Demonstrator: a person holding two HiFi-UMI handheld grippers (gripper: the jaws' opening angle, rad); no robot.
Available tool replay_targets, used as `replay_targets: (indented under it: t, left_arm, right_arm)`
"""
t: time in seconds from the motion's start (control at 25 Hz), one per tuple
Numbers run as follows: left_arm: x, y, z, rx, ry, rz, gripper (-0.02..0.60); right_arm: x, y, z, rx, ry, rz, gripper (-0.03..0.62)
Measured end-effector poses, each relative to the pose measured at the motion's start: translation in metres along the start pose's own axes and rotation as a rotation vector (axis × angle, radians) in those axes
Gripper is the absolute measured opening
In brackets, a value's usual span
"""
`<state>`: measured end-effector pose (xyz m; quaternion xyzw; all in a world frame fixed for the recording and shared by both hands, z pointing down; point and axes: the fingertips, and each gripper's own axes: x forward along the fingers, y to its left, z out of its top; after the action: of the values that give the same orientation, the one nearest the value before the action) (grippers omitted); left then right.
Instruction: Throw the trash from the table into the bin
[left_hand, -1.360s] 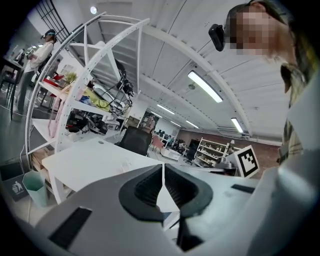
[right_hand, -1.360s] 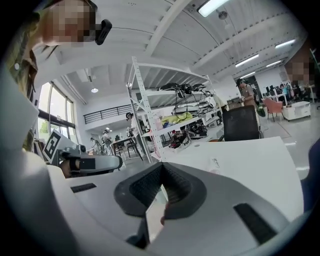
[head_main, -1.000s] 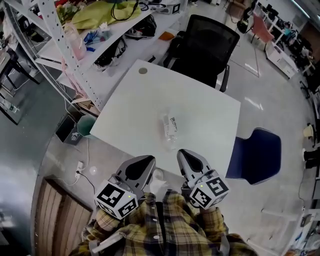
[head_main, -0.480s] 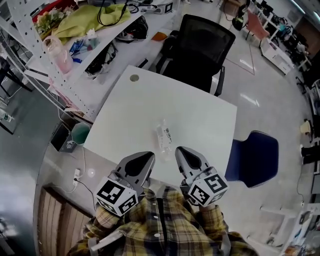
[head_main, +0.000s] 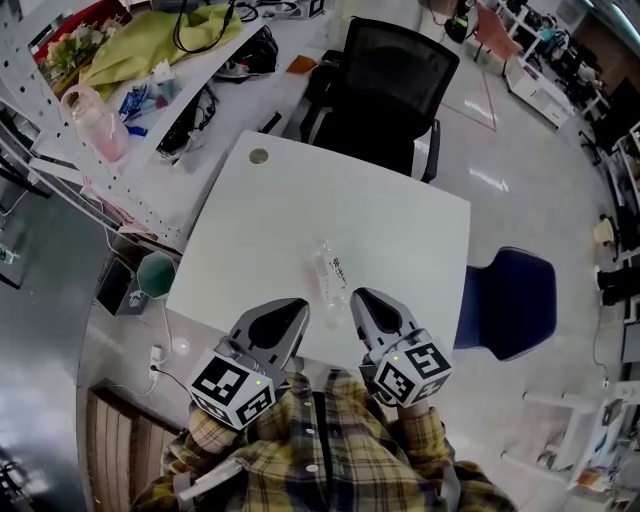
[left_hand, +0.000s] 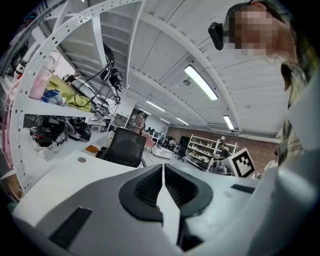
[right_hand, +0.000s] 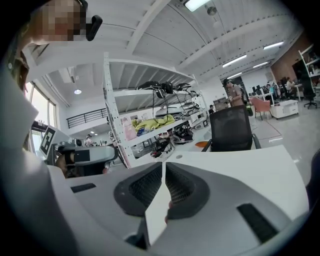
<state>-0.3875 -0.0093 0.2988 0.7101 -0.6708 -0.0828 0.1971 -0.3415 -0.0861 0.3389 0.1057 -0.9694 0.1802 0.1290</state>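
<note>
A clear plastic bottle (head_main: 328, 272) lies on its side on the white table (head_main: 400, 240), near the front edge. My left gripper (head_main: 290, 306) and right gripper (head_main: 362, 298) sit side by side at that edge. The bottle lies just ahead of them, between the two, and neither touches it. Both are shut with nothing in them; the jaw tips meet in the left gripper view (left_hand: 163, 165) and in the right gripper view (right_hand: 163, 162). The jaws hide the bottle in both gripper views. A small green bin (head_main: 155, 273) stands on the floor left of the table.
A black office chair (head_main: 390, 85) stands at the table's far side and a blue chair (head_main: 510, 300) at its right. A white shelf rack (head_main: 90, 190) and a cluttered bench (head_main: 180, 60) are to the left. A black box (head_main: 117, 286) sits beside the bin.
Both shut grippers have come forward from off the table to its front edge. The bottle now lies closer in front of them. It has not moved on the table.
</note>
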Motion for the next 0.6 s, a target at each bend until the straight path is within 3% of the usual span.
replay_targets:
  t: [0.16,0.6]
  left_arm:
    - [-0.001,0.015,-0.004,-0.024,0.014,0.013,0.021]
    - [0.002,0.029,-0.034,-0.081,0.1,0.064,0.021]
  right_arm:
    - [0.009,-0.008,-0.01,0.027,0.029,-0.018,0.008]
    - [0.041,-0.049,-0.085,0.024,0.232,-0.057,0.218]
